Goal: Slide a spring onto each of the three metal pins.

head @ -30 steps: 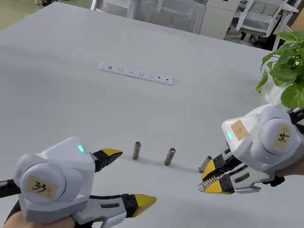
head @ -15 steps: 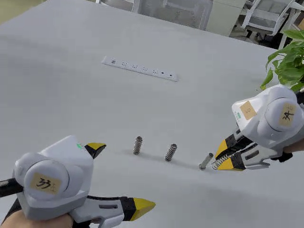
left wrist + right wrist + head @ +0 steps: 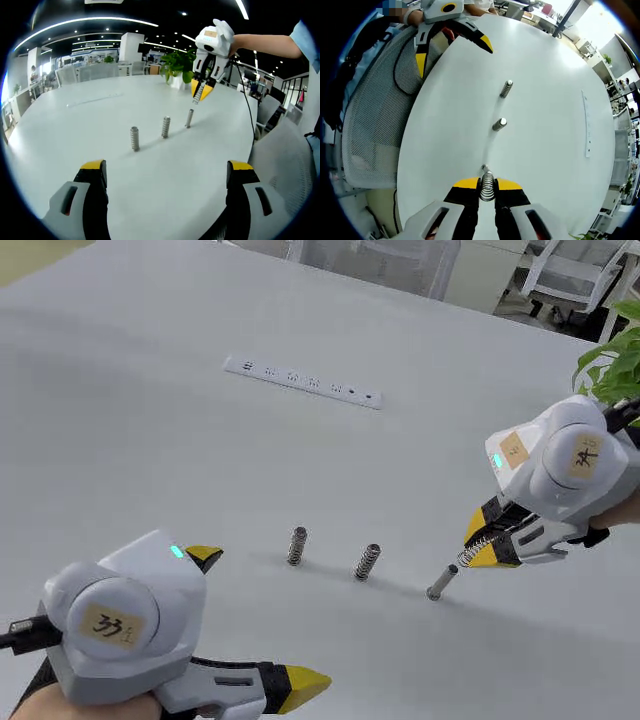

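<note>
Standing in a row on the bench (image 3: 150, 420) are three metal pins: the end pin (image 3: 297, 546) at 9 o'clock and the middle pin (image 3: 367, 561) each wear one spring, while the bare pin (image 3: 438, 583) closes the 3 o'clock end. The third spring (image 3: 470, 553) is clamped in the closed jaws of the right gripper (image 3: 482, 548), near the bare pin's 1 o'clock; the left gripper (image 3: 255, 618), at the row's 7 o'clock, has its jaws wide apart and empty. Its sticker (image 3: 112, 625) reads "33"; one power strip (image 3: 303, 381) lies at 12 o'clock.

Left gripper (image 3: 258, 618) is held low, jaws spread wide open. Right gripper (image 3: 481, 545) is held higher up, tipped downward, jaws pinched on a spring (image 3: 470, 553).
</note>
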Available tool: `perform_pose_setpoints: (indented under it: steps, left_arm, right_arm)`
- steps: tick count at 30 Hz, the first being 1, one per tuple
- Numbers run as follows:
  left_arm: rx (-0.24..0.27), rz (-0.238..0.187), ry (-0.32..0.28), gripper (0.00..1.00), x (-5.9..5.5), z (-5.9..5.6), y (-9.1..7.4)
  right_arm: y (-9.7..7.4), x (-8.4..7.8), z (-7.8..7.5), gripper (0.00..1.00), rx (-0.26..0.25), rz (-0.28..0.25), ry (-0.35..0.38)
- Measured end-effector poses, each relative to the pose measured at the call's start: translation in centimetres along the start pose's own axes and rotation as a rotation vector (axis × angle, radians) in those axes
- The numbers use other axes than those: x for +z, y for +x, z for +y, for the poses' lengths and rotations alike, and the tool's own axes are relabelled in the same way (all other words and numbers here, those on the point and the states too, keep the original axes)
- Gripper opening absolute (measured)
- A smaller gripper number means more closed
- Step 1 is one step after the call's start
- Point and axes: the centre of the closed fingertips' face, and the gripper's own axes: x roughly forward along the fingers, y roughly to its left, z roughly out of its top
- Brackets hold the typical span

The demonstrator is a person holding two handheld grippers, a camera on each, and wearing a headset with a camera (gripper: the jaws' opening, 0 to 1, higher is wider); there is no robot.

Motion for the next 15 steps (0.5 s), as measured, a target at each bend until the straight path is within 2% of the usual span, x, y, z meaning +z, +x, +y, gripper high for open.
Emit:
perform_pose_setpoints:
  steps: [4, 15]
  left_arm:
    - [0.0, -0.003, -0.006, 0.99, 0.07, 0.04, -0.02]
    - [-0.001, -0.001, -0.015, 0.99, 0.03, 0.07, 0.07]
  right_arm:
    - [0.12, 0.48, 0.14, 0.07, 0.012, 0.005, -0.006]
    - [0.6, 0.21, 0.33, 0.07, 0.039, 0.037, -0.021]
